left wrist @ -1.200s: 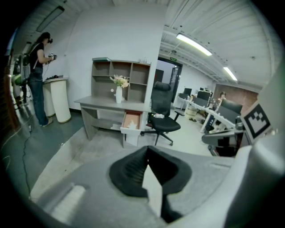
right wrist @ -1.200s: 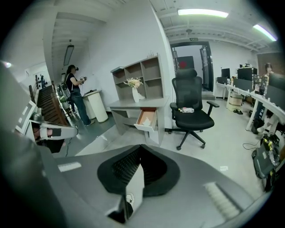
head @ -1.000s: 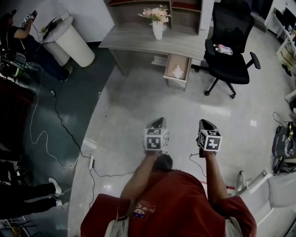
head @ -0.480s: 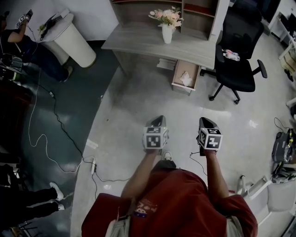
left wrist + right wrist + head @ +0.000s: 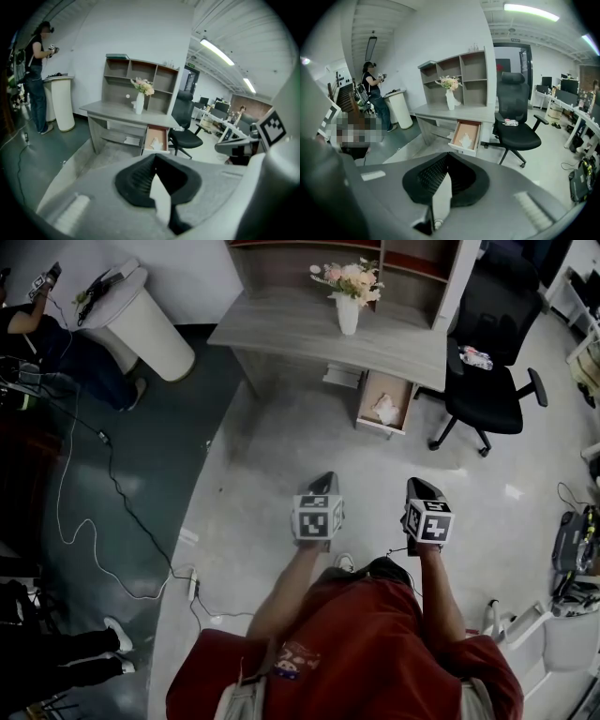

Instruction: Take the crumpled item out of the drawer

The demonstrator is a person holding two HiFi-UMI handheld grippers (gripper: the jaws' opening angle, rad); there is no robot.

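Observation:
A wooden drawer (image 5: pixel 382 399) stands pulled out from the grey desk (image 5: pixel 309 329), far ahead of me. A white crumpled item (image 5: pixel 386 410) lies inside it; it also shows in the left gripper view as the crumpled item (image 5: pixel 157 144) and in the right gripper view as the crumpled item (image 5: pixel 466 140). My left gripper (image 5: pixel 322 482) and right gripper (image 5: pixel 419 487) are held side by side over the floor, well short of the drawer. The left gripper (image 5: pixel 154 156) and the right gripper (image 5: pixel 447 154) both have their jaws together with nothing between them.
A black office chair (image 5: pixel 487 381) stands right of the drawer with a small object on its seat. A vase of flowers (image 5: pixel 349 298) sits on the desk. A white round stand (image 5: pixel 141 324), a person and floor cables (image 5: pixel 94 512) are at the left.
The desk and open drawer have drawn closer and shifted right in the head view as I walk toward them. Both grippers keep their pose, still shut.

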